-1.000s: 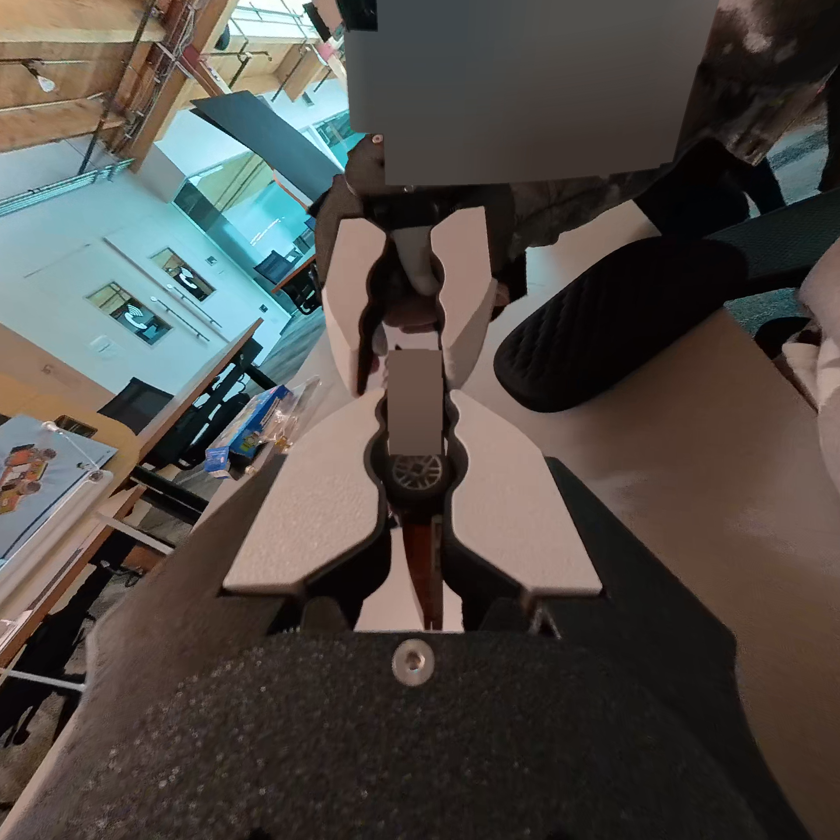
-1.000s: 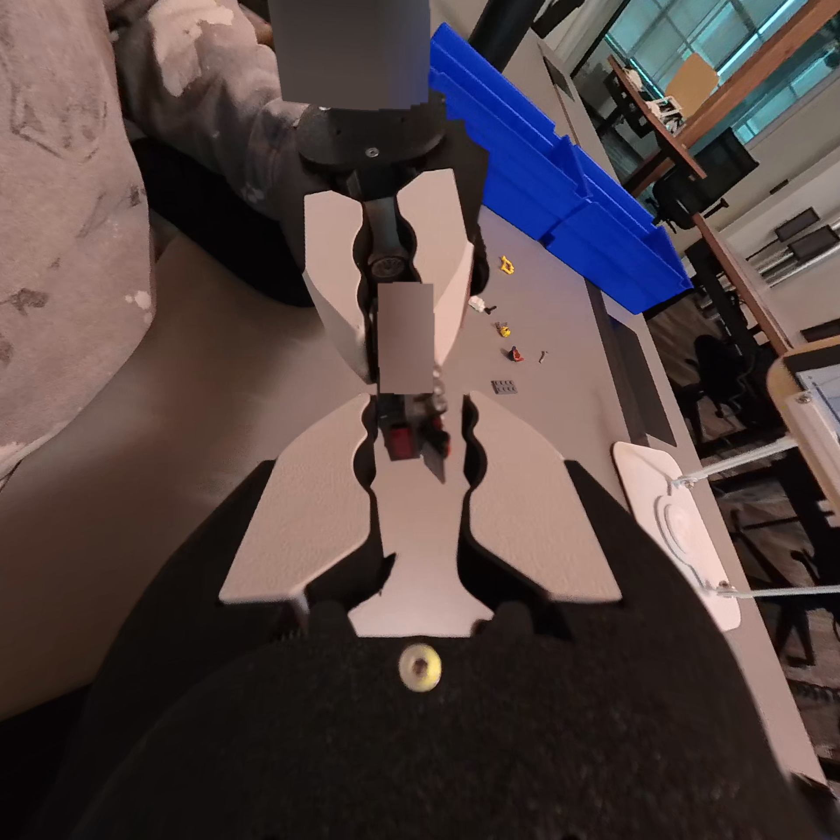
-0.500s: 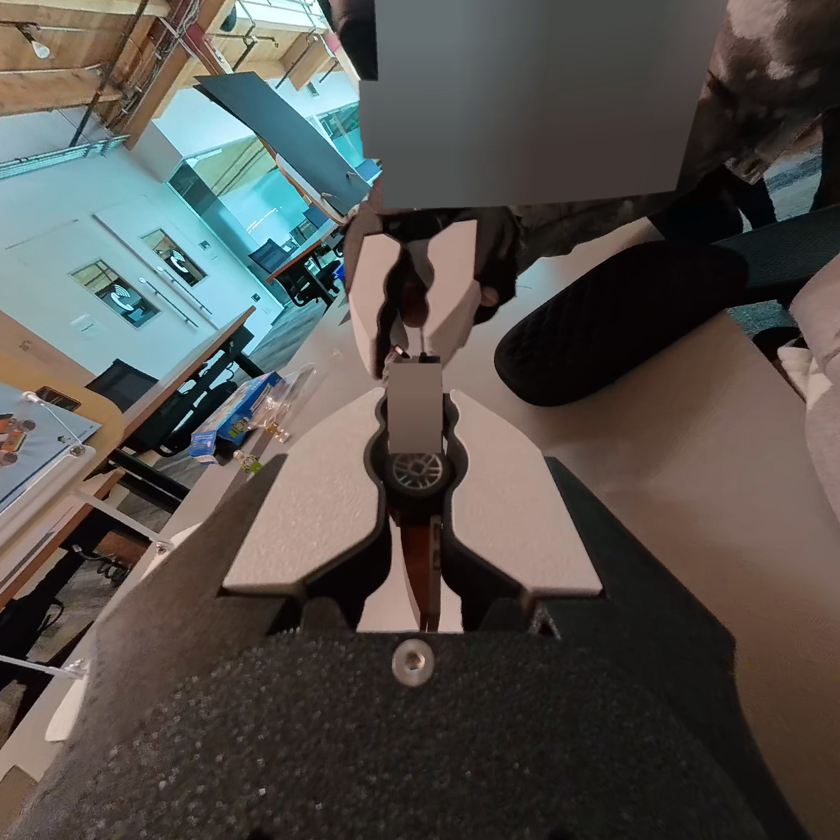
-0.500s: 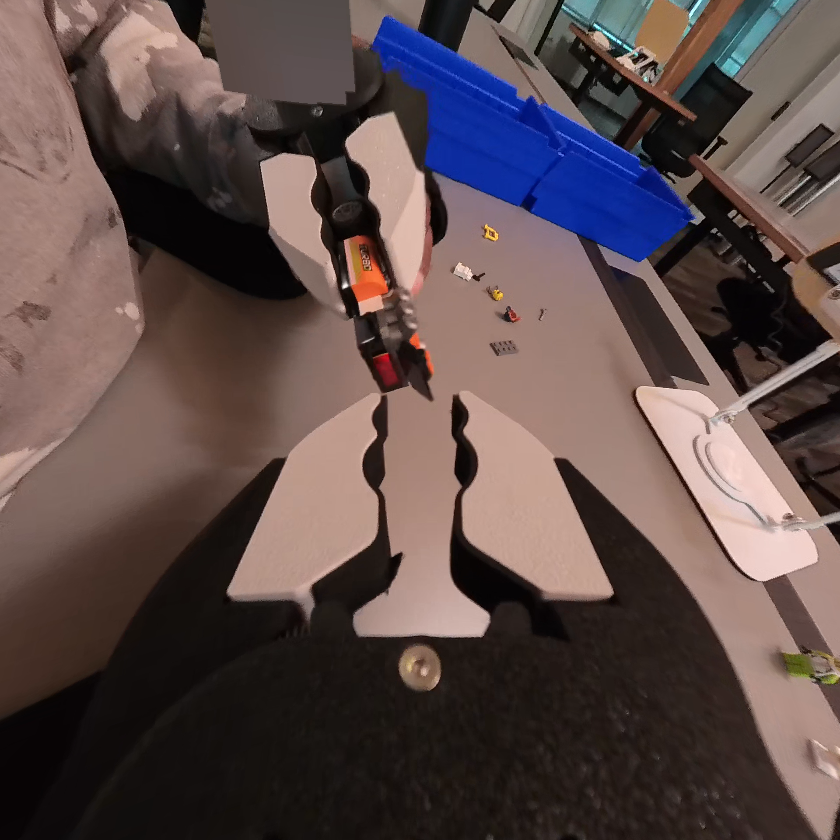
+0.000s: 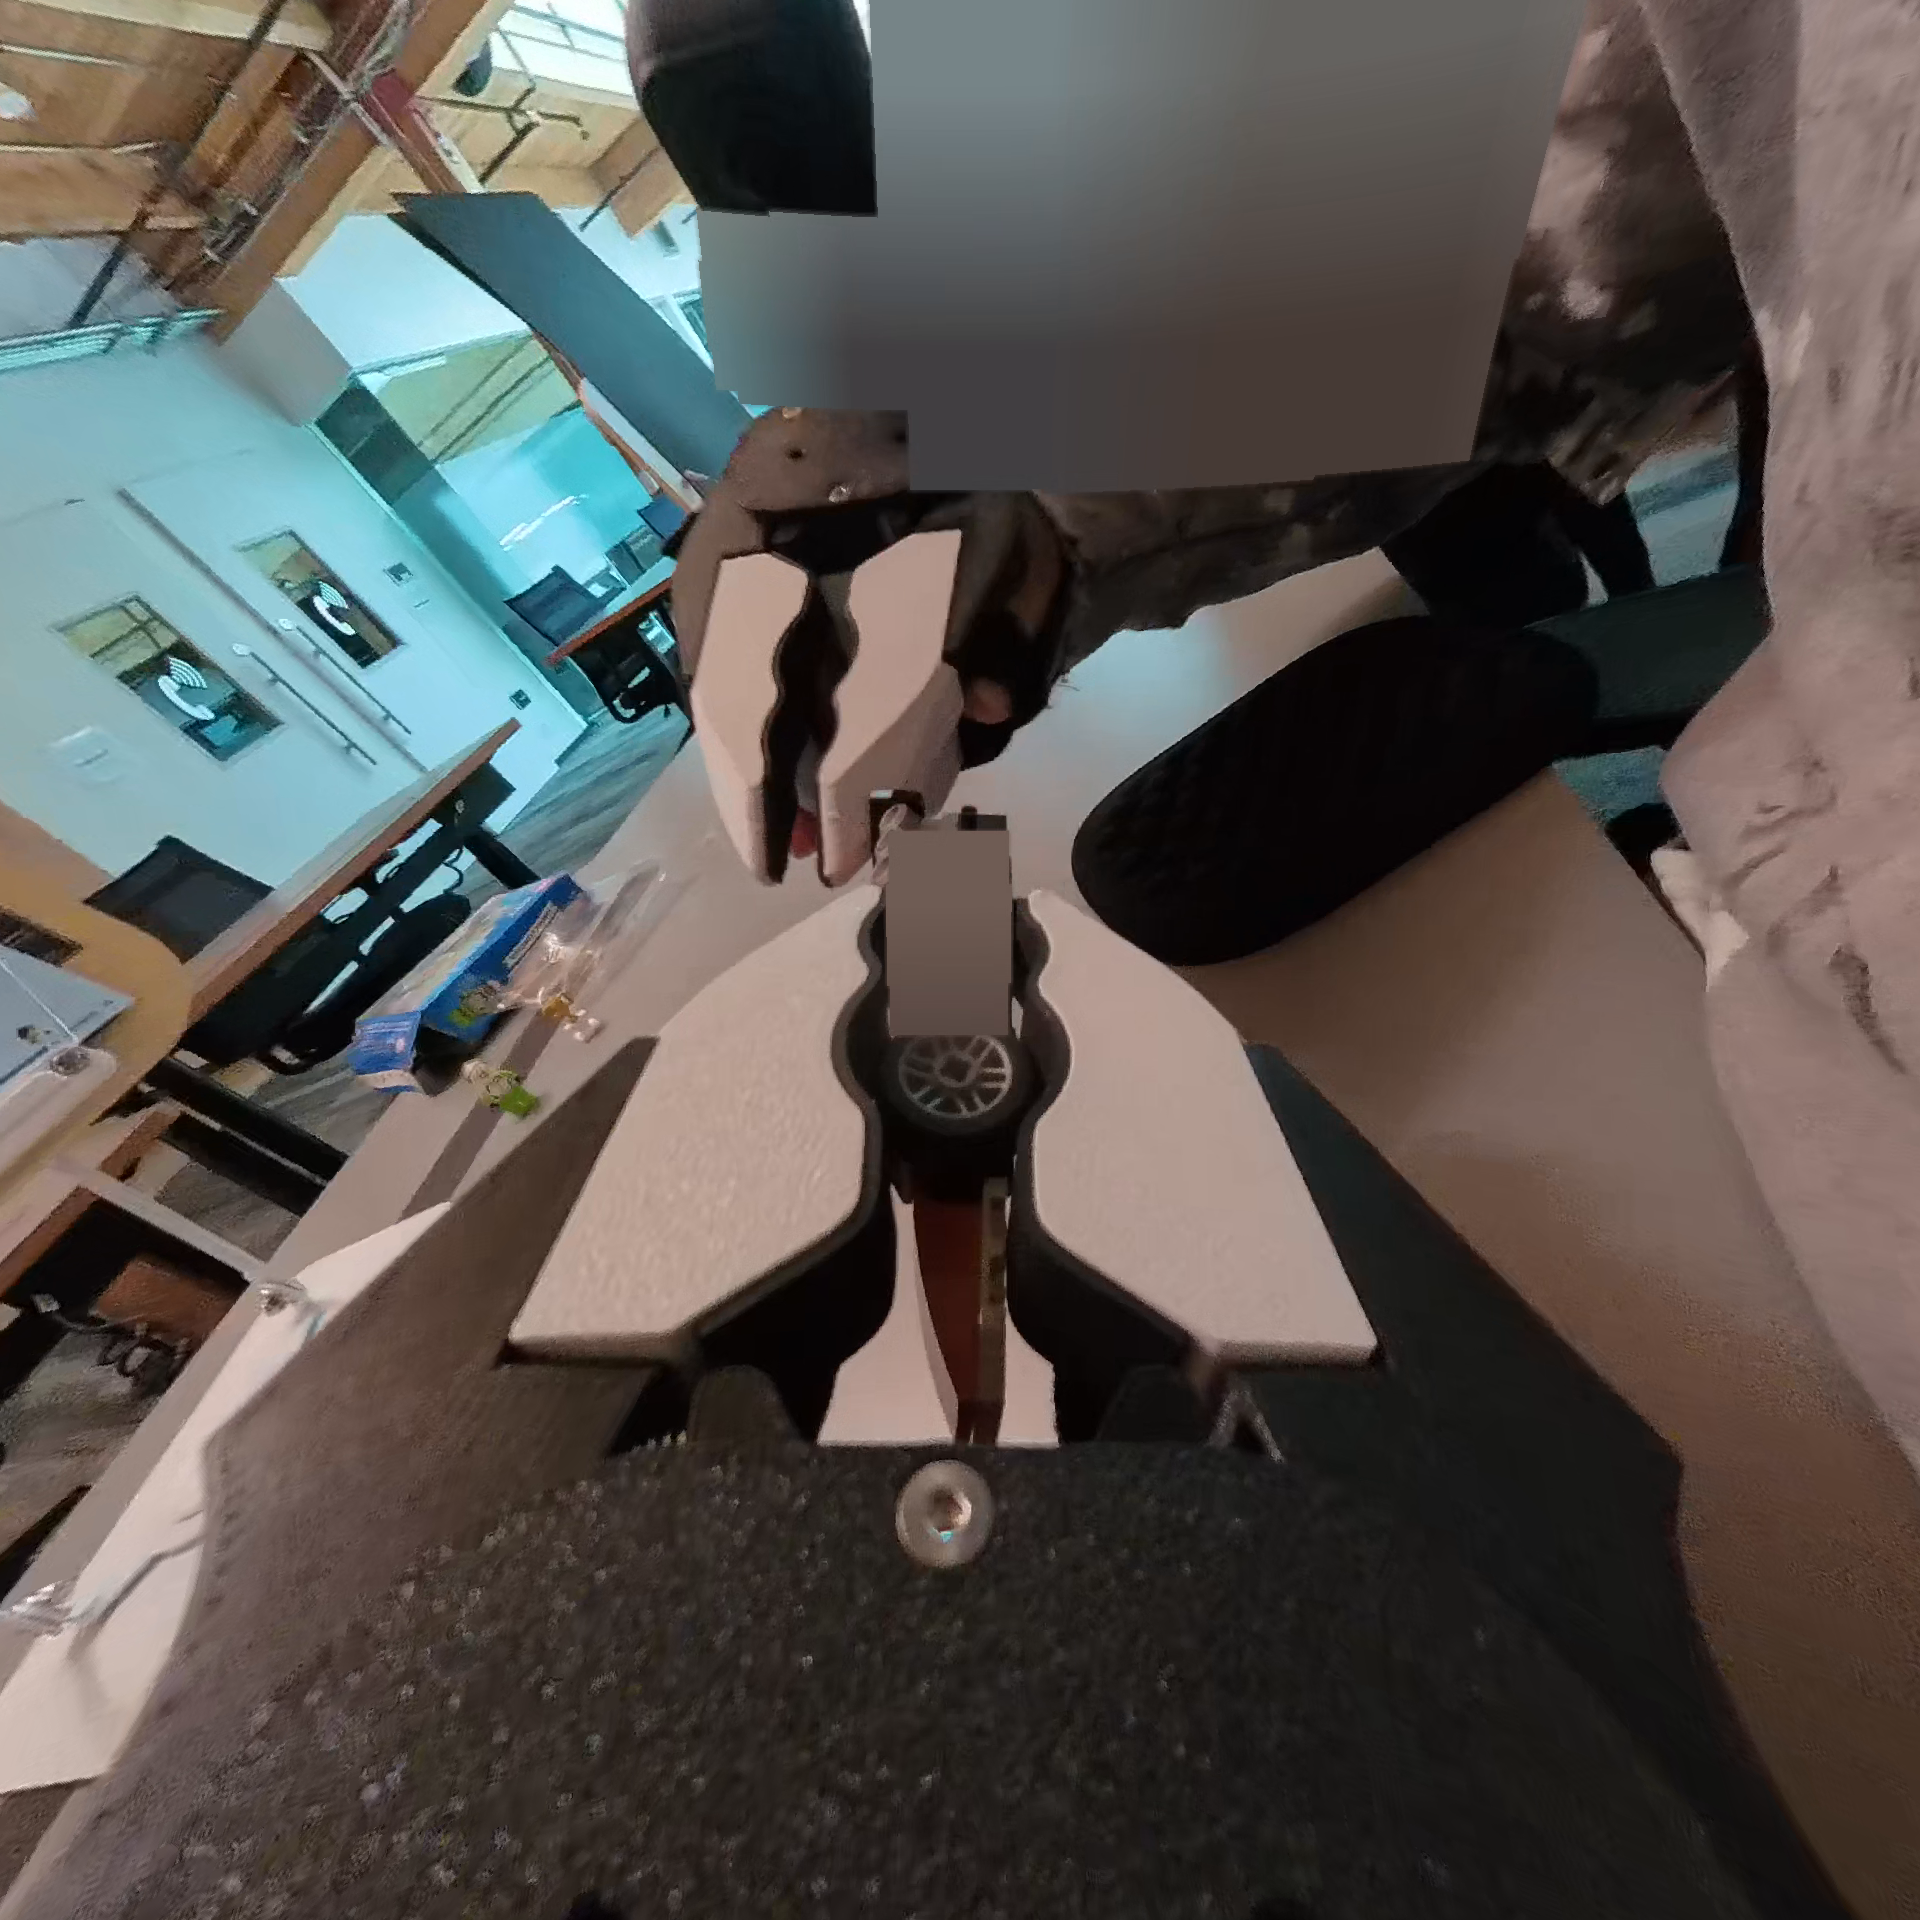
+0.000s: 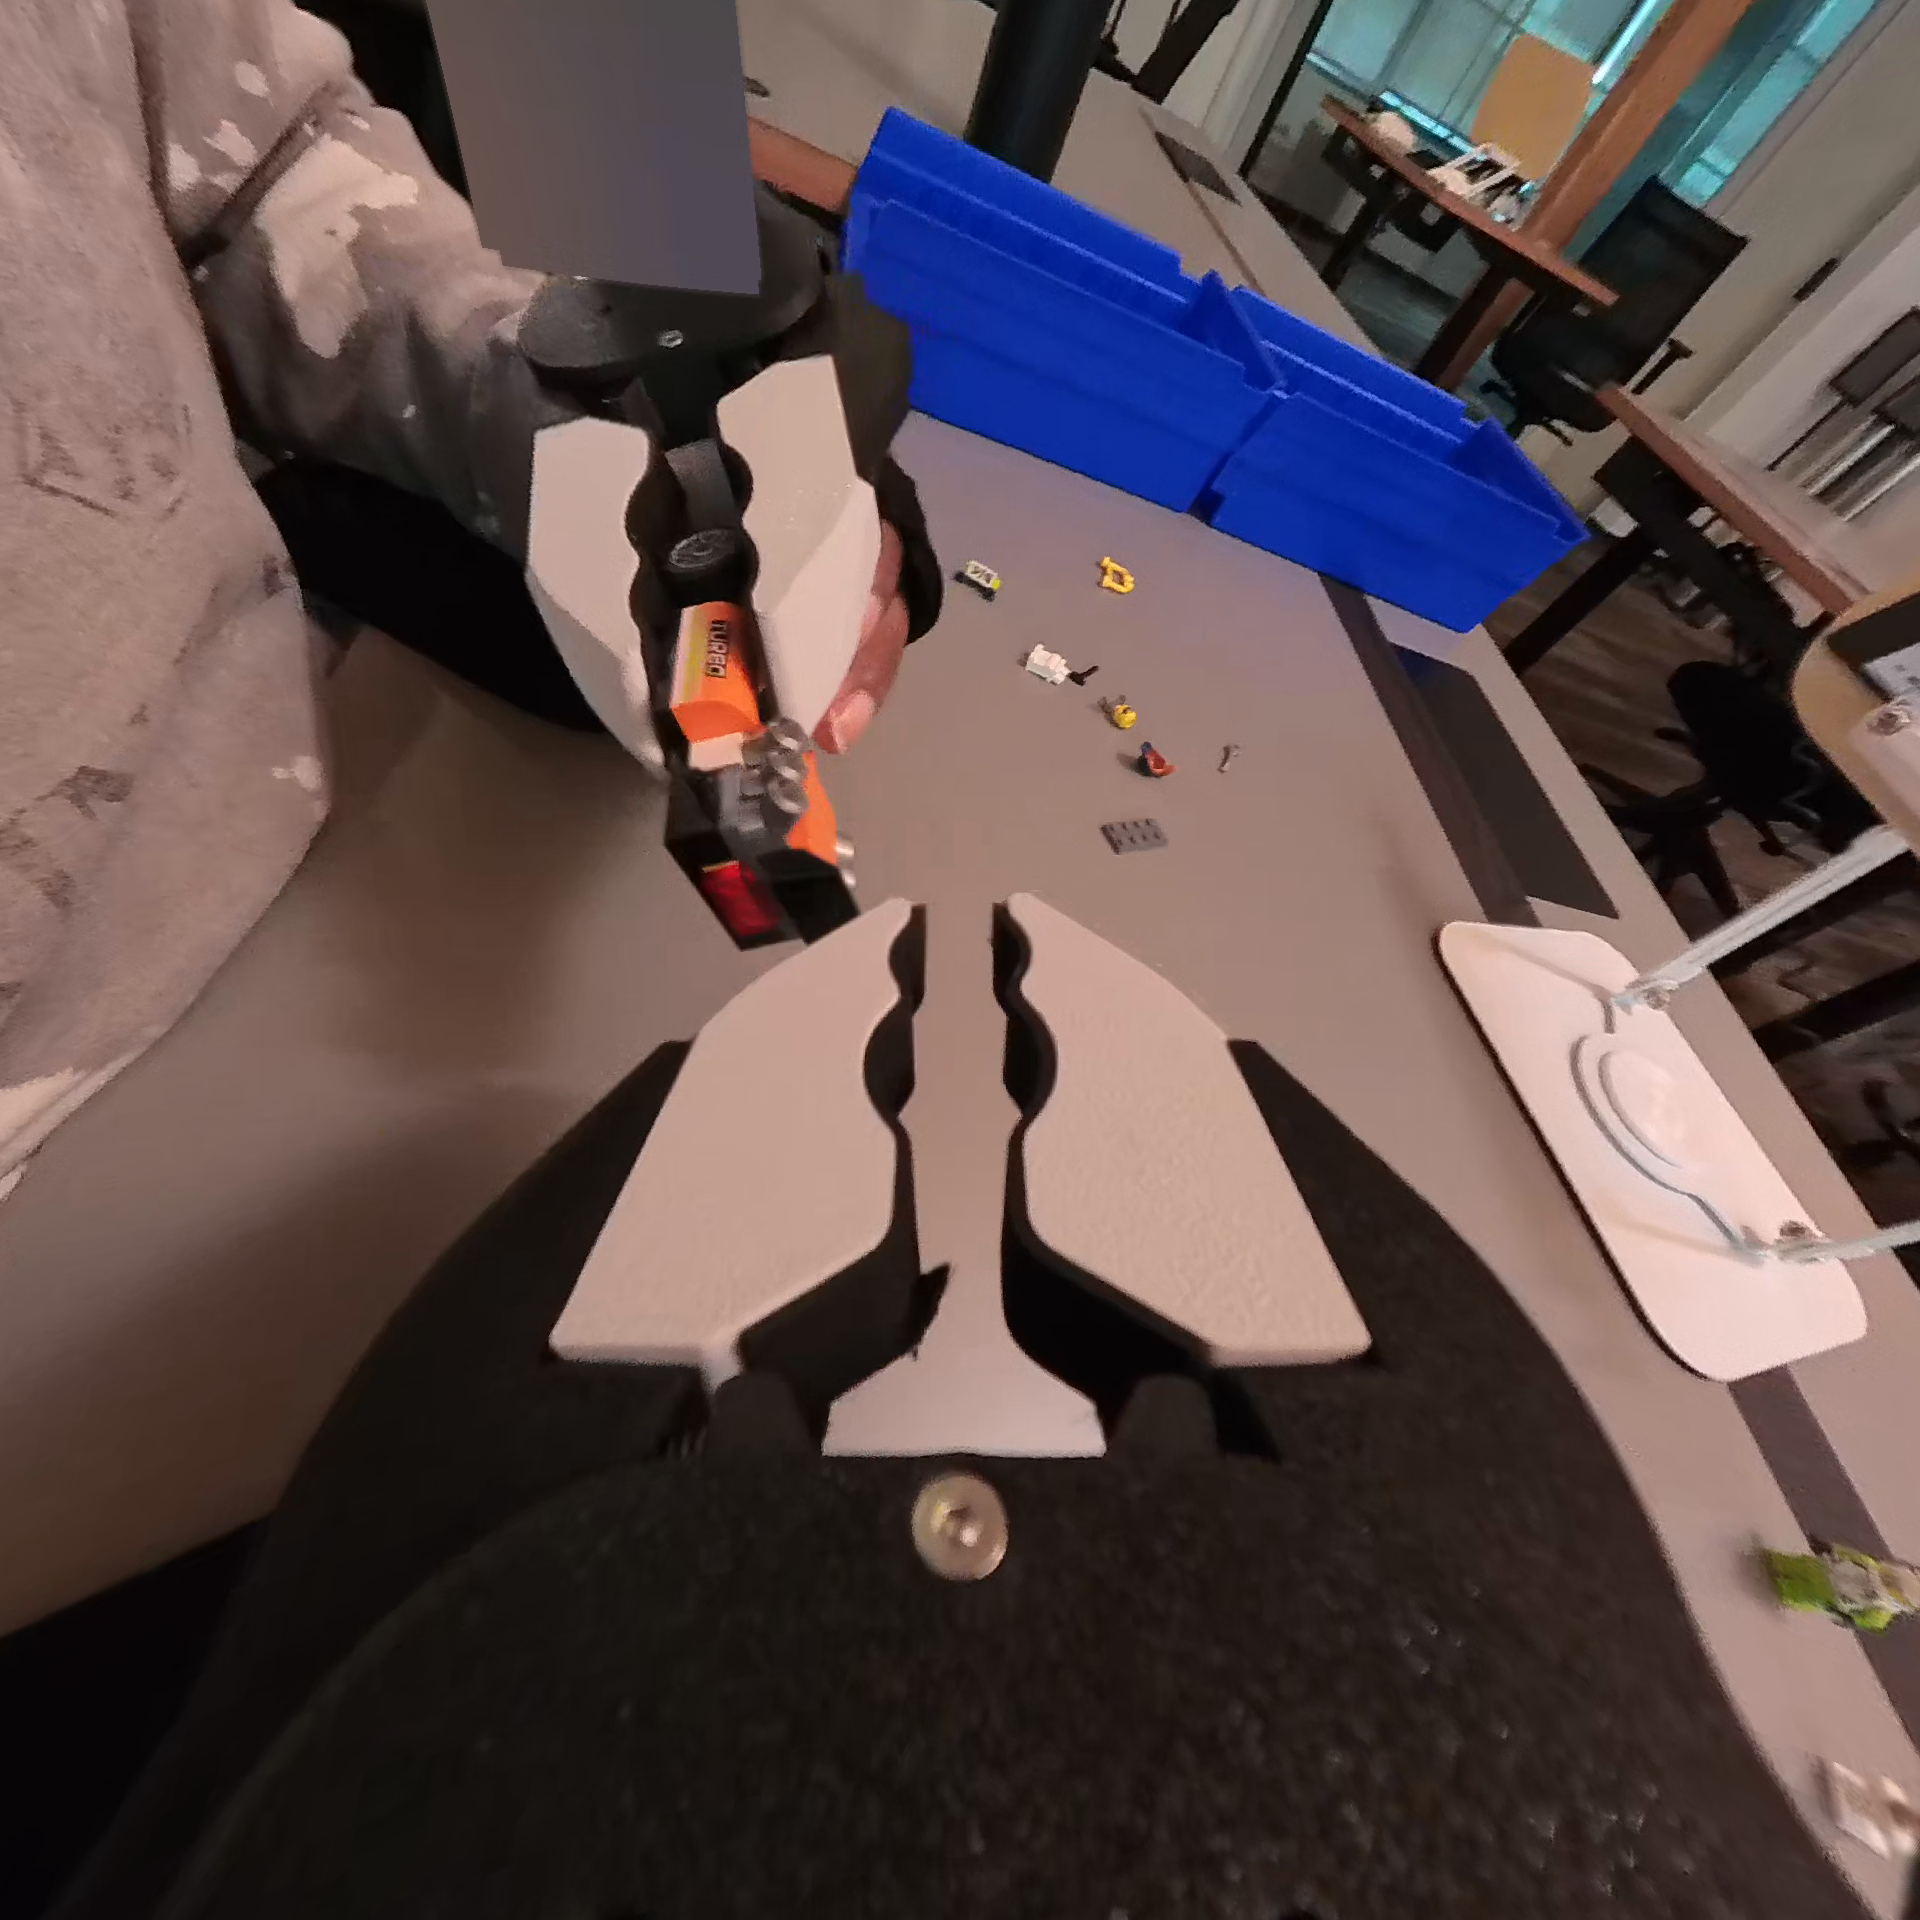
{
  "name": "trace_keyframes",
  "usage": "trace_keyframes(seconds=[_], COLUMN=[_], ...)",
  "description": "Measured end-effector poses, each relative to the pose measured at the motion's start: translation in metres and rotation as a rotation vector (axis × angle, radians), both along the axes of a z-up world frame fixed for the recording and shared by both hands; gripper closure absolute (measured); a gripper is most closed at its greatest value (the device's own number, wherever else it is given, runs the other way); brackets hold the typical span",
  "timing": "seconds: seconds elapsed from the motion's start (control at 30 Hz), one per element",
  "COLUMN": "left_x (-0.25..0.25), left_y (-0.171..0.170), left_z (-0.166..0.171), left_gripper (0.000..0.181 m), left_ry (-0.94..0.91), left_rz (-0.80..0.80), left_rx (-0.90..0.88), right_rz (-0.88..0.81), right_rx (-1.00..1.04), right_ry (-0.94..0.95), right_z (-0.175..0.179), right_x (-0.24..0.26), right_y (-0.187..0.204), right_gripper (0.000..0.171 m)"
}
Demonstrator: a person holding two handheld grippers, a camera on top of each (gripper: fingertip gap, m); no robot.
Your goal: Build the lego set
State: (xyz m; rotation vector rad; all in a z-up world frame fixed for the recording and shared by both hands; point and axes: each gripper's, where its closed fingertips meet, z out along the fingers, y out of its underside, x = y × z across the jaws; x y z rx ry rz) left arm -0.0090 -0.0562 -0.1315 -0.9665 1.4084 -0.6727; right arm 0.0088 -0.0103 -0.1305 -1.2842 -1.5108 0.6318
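My left gripper (image 5: 951, 914) is shut on a small lego car; its spoked wheel (image 5: 954, 1075) sits between the pads. The right wrist view shows the same gripper (image 6: 727, 717) holding the orange and black car (image 6: 748, 790) above the table, with the red tail end toward the camera. My right gripper (image 6: 954, 914) is just right of the car's tail. Its fingers stand a narrow gap apart with only table showing between them. It also shows in the left wrist view (image 5: 805, 862), beside the car's far end and empty.
Loose pieces lie on the grey table (image 6: 1299, 935): a dark grey plate (image 6: 1135, 834), a yellow part (image 6: 1115, 574), a white part (image 6: 1049, 661) and small bits. Blue bins (image 6: 1195, 416) stand behind. A white pad (image 6: 1642, 1143) lies right. A blue box (image 5: 488, 966) lies left. My right fingertips sit around 5 centimeters from my left ones. The dark grey plate (image 6: 1135, 834) is about equally far from each gripper, around 25 centimeters.
The car's tail was between my right fingertips a second ago. The right gripper has drawn back and to the right, its fingers narrowing on air. The left gripper kept its hold.
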Motion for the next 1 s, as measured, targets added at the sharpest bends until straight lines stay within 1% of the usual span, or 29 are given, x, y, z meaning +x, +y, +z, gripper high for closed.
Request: trace_keyframes(seconds=[0.1, 0.23, 0.33, 0.43, 0.57, 0.73, 1.0], left_x=[0.001, -0.005, -0.007, -0.004, -0.002, -0.001, 0.001], left_y=[-0.002, 0.007, 0.012, 0.009, 0.004, -0.006, -0.027], left_z=[0.0, 0.006, 0.006, 0.005, 0.004, 0.001, -0.004], left_gripper=[0.161, 0.161, 0.161, 0.161, 0.161, 0.161, 0.161], left_ry=[-0.006, -0.033, -0.041, -0.043, -0.031, -0.013, 0.02], left_rz=[-0.014, 0.025, 0.04, 0.021, 0.009, -0.046, -0.173], left_rx=[-0.023, -0.034, -0.054, -0.071, -0.065, -0.079, -0.136], right_rz=[-0.035, -0.052, -0.017, -0.024, 0.019, 0.144, 0.42], right_rx=[0.022, -0.005, 0.003, 0.064, 0.075, 0.041, -0.088], right_ry=[0.002, 0.01, -0.016, -0.061, -0.071, -0.149, -0.393], right_z=[0.003, 0.009, 0.006, -0.003, -0.003, -0.006, -0.011], right_x=[-0.002, 0.012, 0.013, 0.004, -0.002, -0.001, 0.005], right_y=[0.004, 0.008, -0.005, -0.01, -0.016, -0.029, -0.056], right_gripper=[0.159, 0.156, 0.154, 0.155, 0.159, 0.159, 0.159])
